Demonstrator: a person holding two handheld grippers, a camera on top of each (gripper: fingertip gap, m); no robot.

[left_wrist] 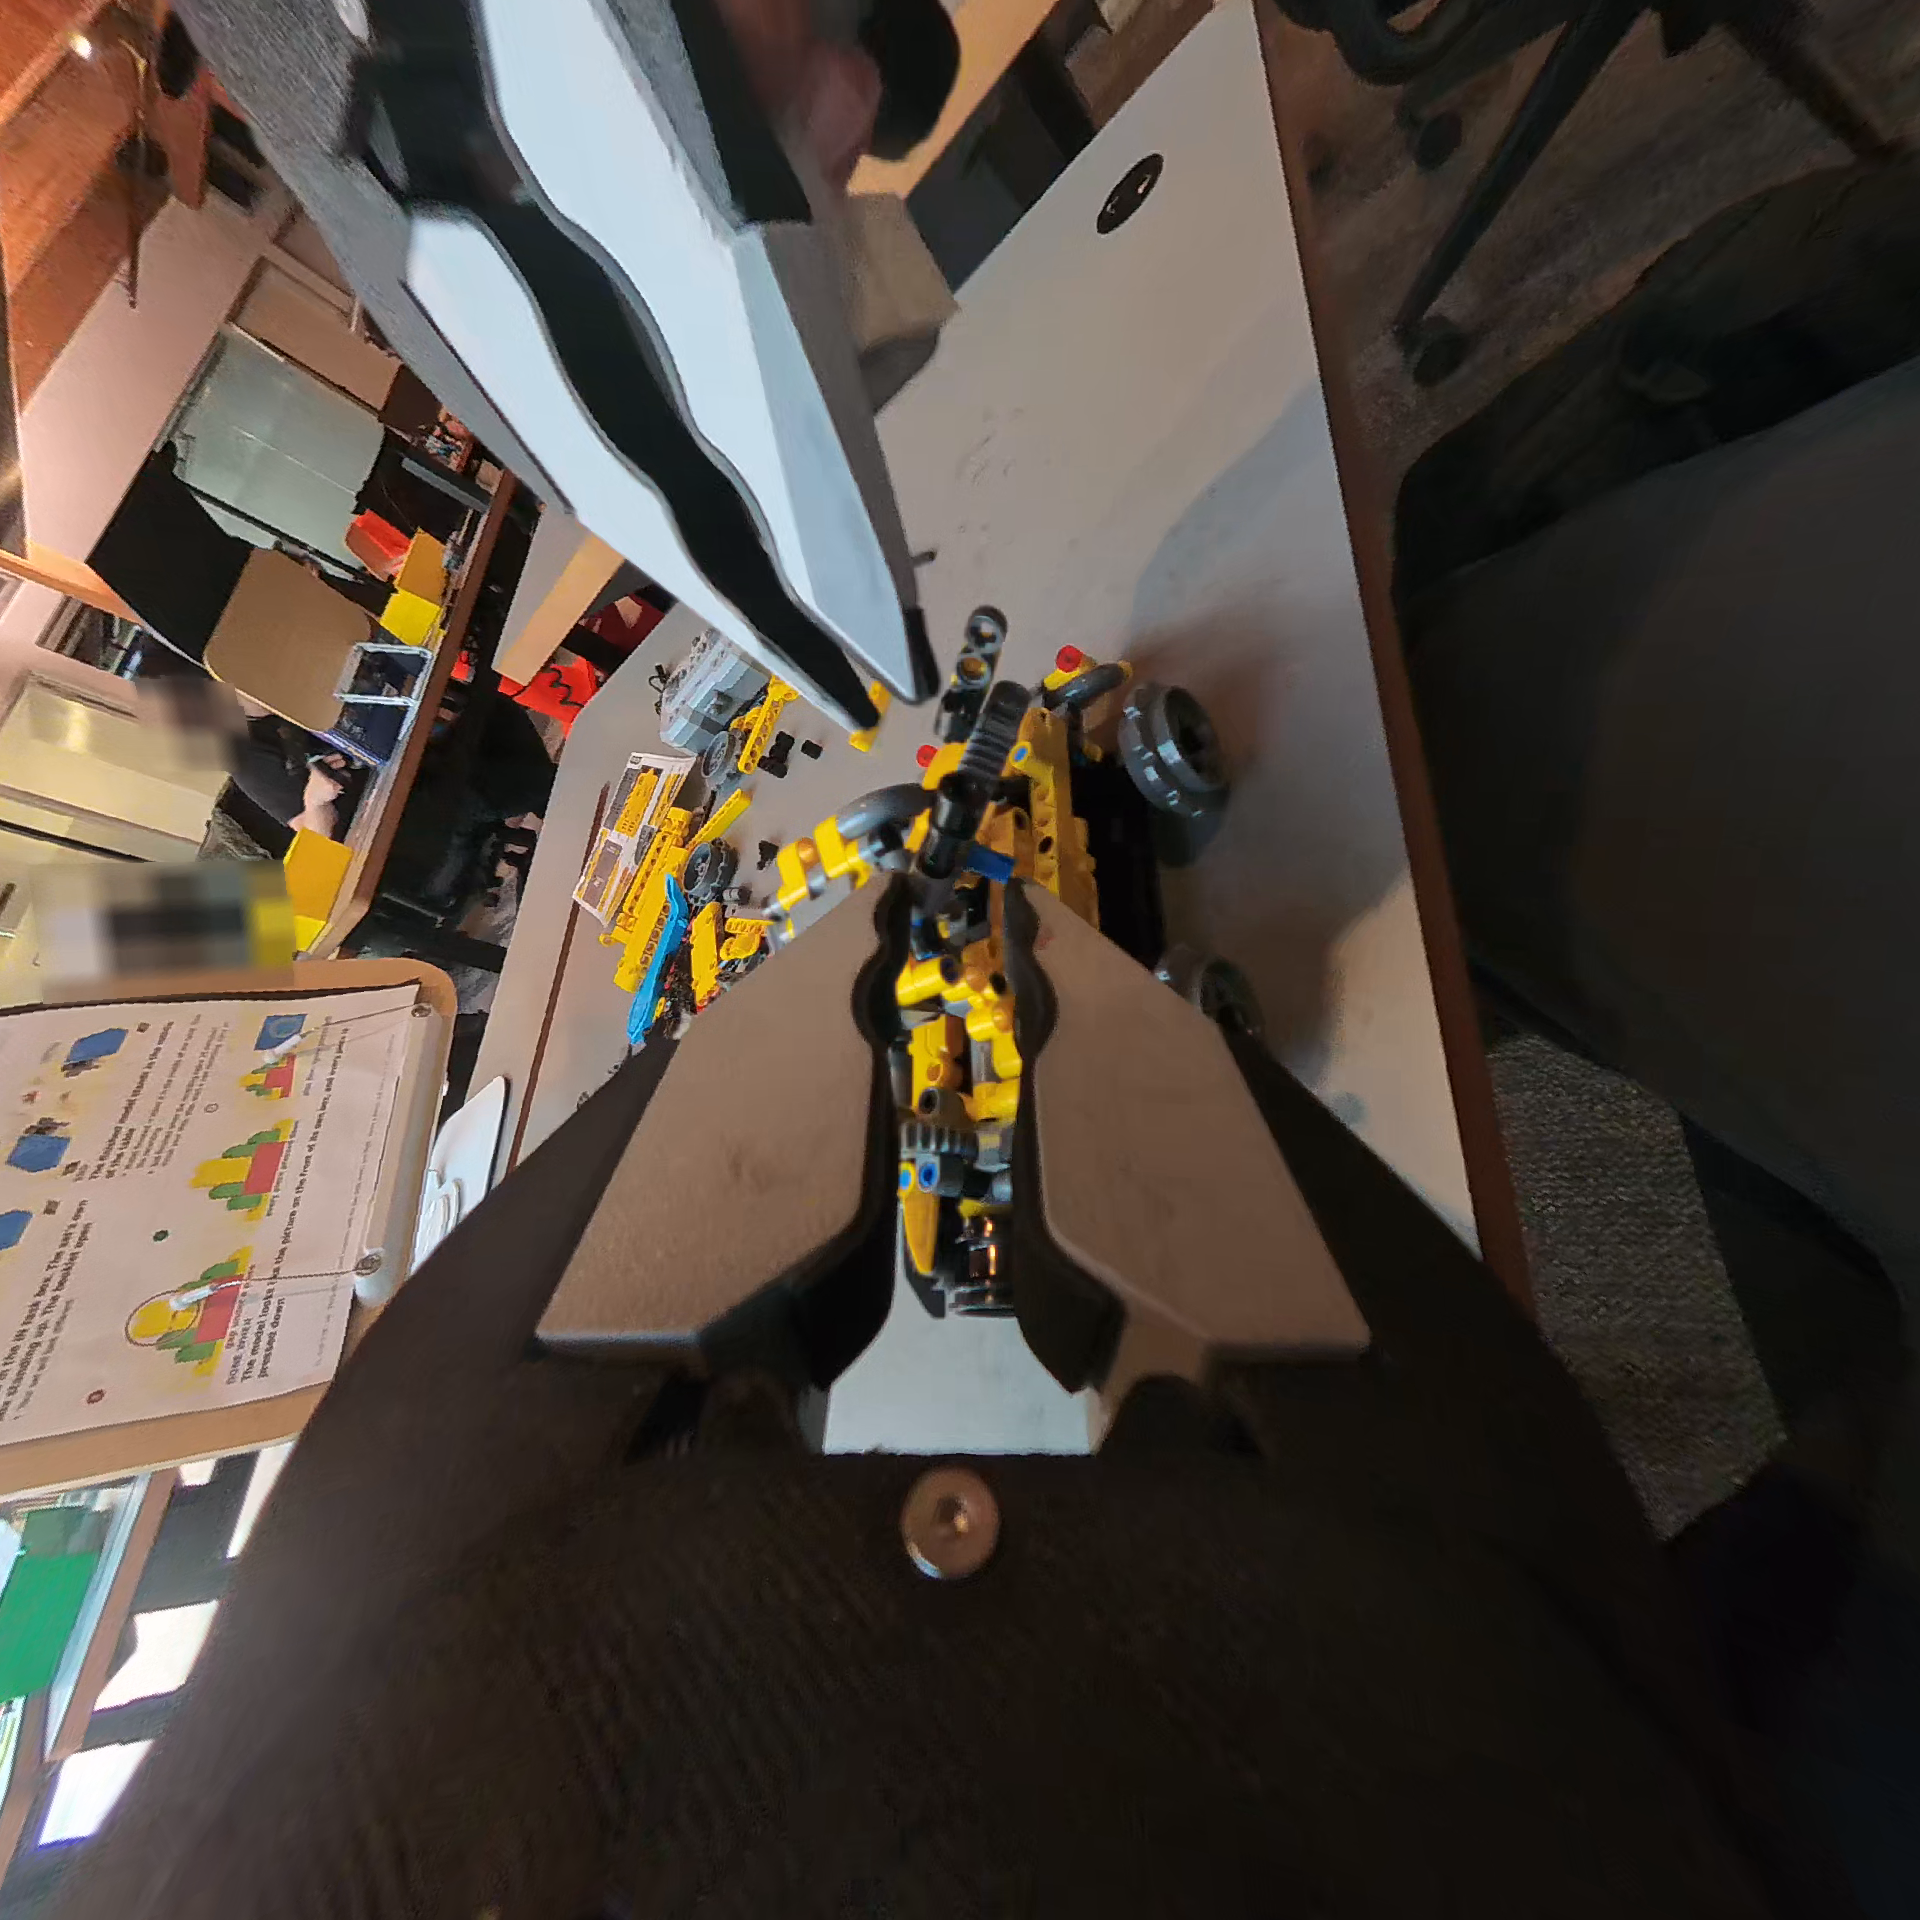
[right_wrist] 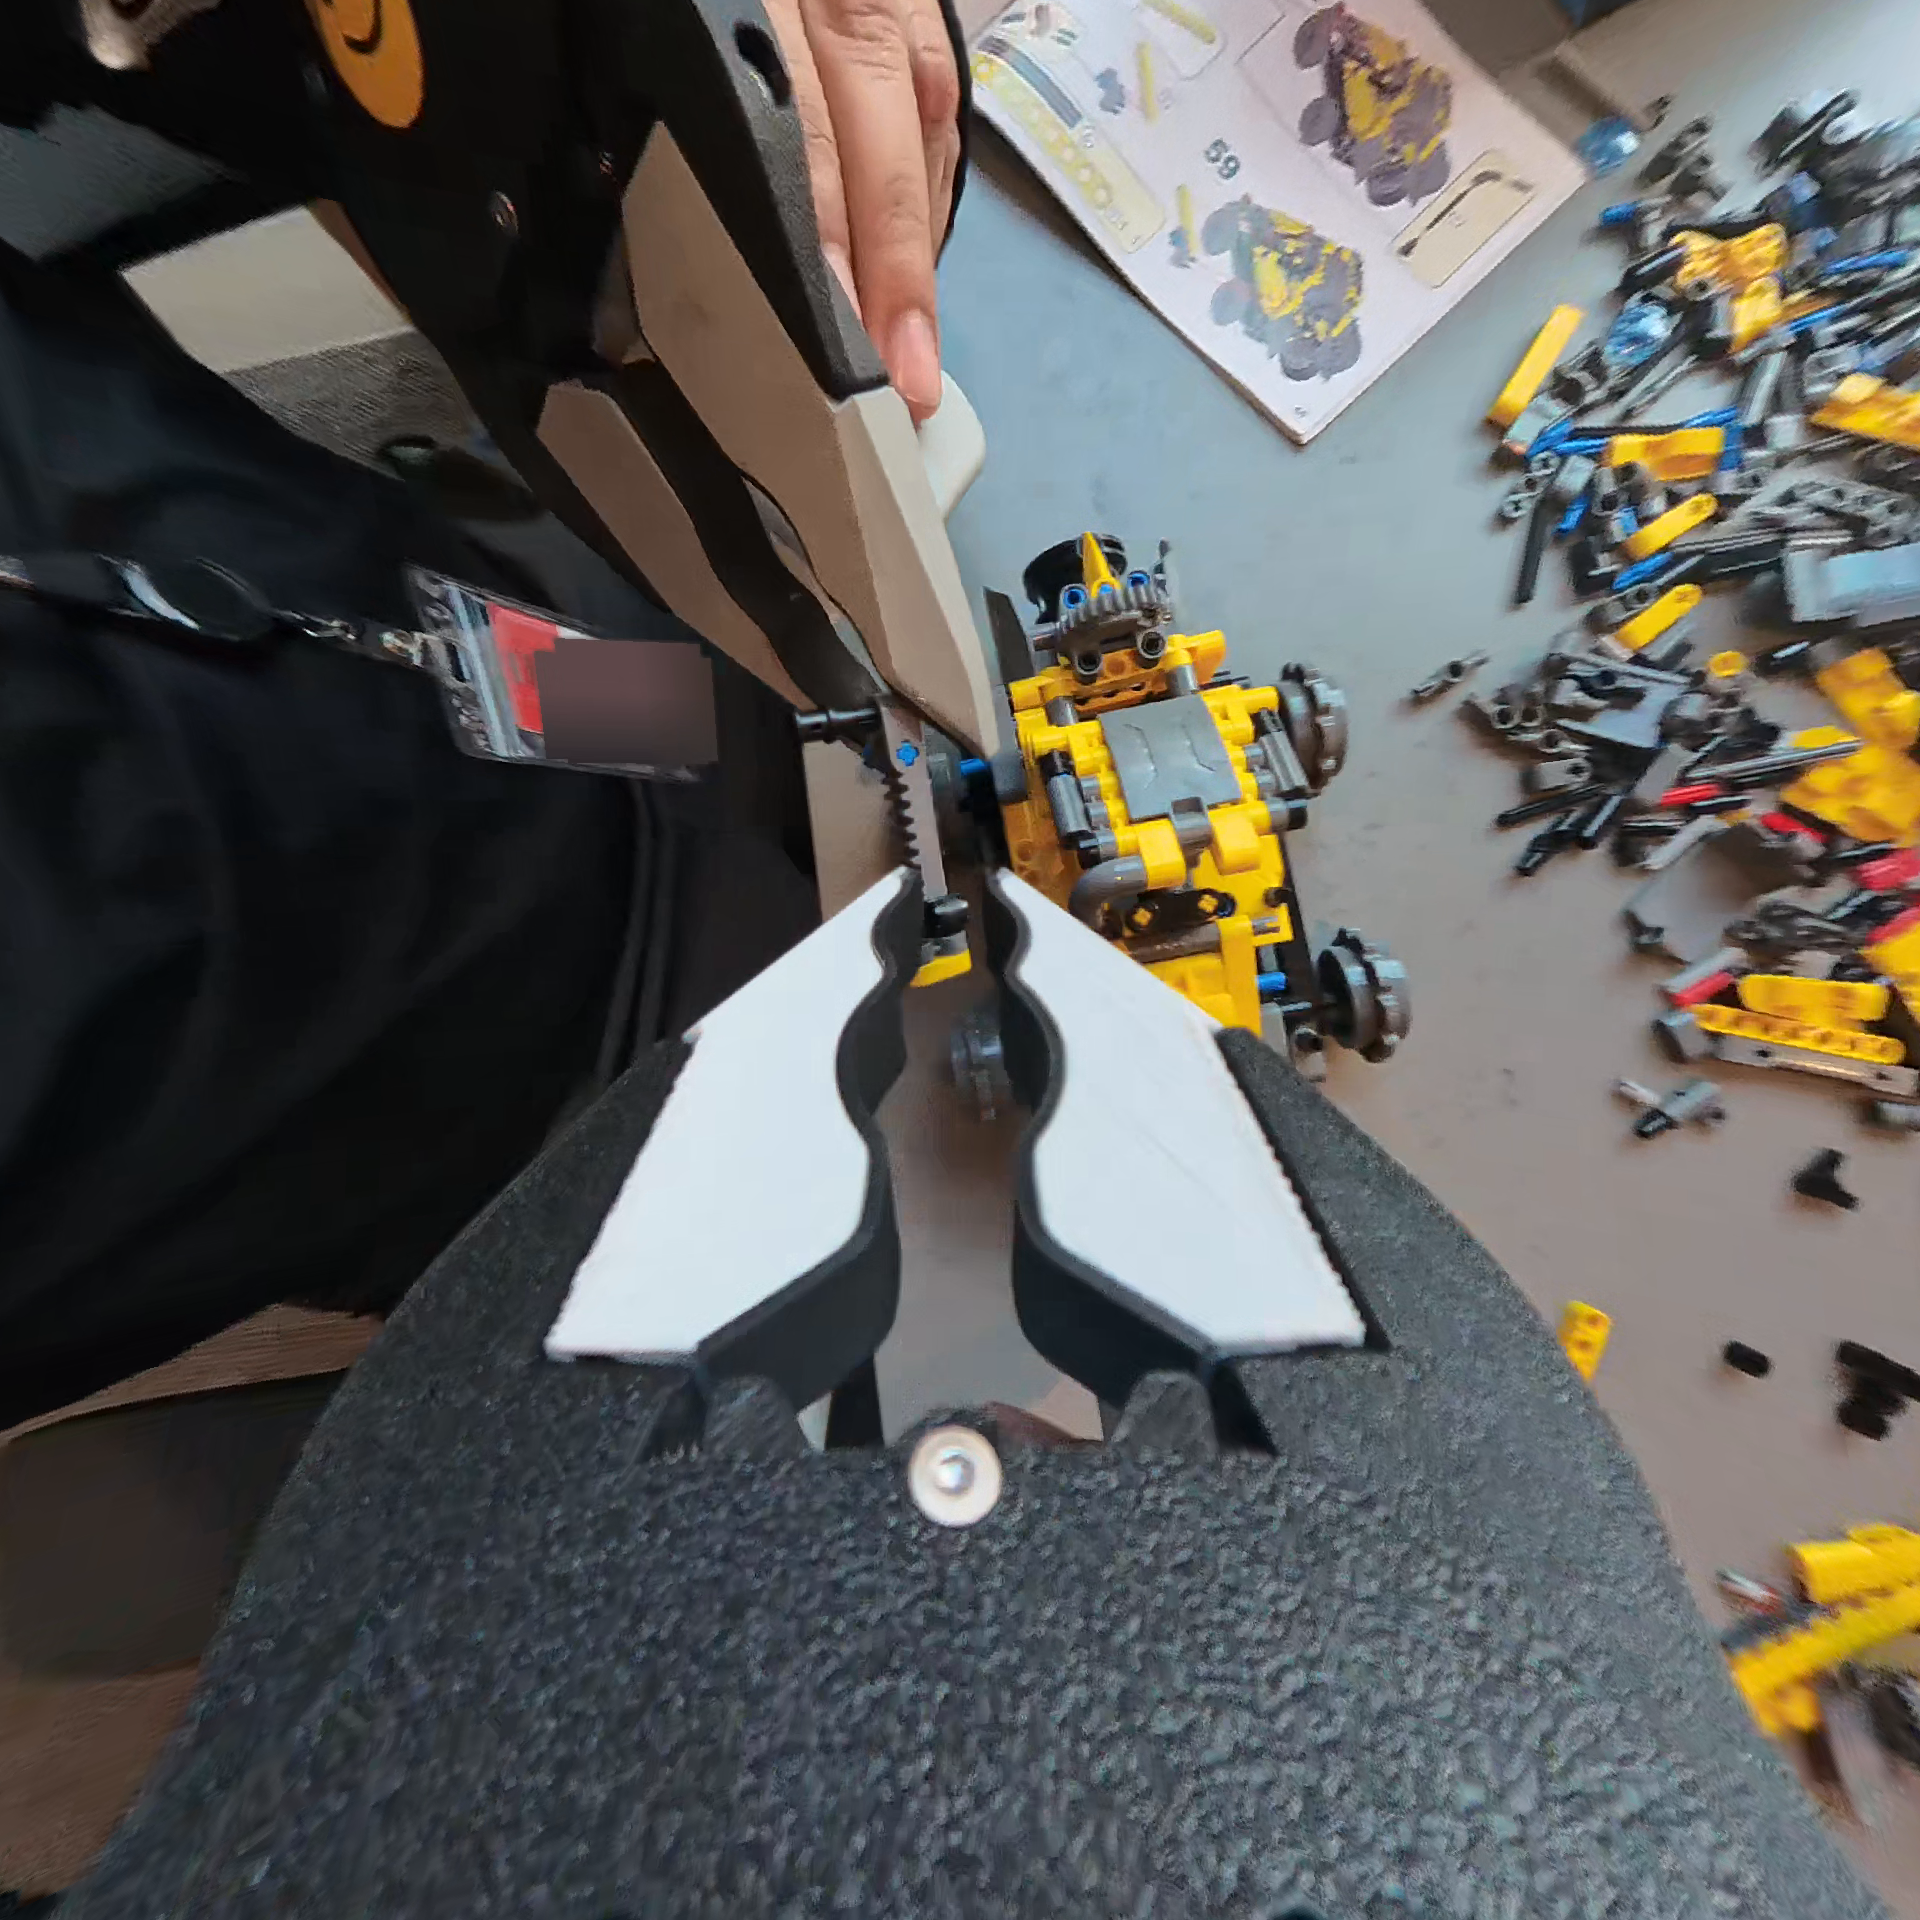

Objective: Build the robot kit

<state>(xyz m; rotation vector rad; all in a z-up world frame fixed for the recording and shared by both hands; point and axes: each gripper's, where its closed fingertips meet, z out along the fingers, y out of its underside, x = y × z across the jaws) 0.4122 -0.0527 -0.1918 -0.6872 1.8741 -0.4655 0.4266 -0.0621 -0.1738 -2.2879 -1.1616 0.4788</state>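
A yellow and grey brick-built vehicle model (left_wrist: 1049, 821) lies on the white table (left_wrist: 1091, 436). My left gripper (left_wrist: 951, 894) is shut on the model's body, one finger on each side. In the right wrist view the model (right_wrist: 1164, 769) lies just past my right gripper (right_wrist: 954, 894), and the left gripper (right_wrist: 935, 717) comes in from the upper left under a hand (right_wrist: 883, 187). My right gripper is shut on a small yellow piece (right_wrist: 940, 966) beside a grey toothed rack (right_wrist: 920, 821) on the model's side. In the left wrist view the right gripper (left_wrist: 894, 701) reaches in from the upper left.
A pile of loose yellow, grey and blue pieces (right_wrist: 1745, 644) lies to the right, with an open instruction booklet (right_wrist: 1278, 208) behind it. A loose grey wheel hub (right_wrist: 977, 1060) lies under my right fingers. A person's dark clothing and badge (right_wrist: 499, 675) are on the left. The table's brown edge (left_wrist: 1382, 623) is close. The grippers are tip to tip, or close to it.
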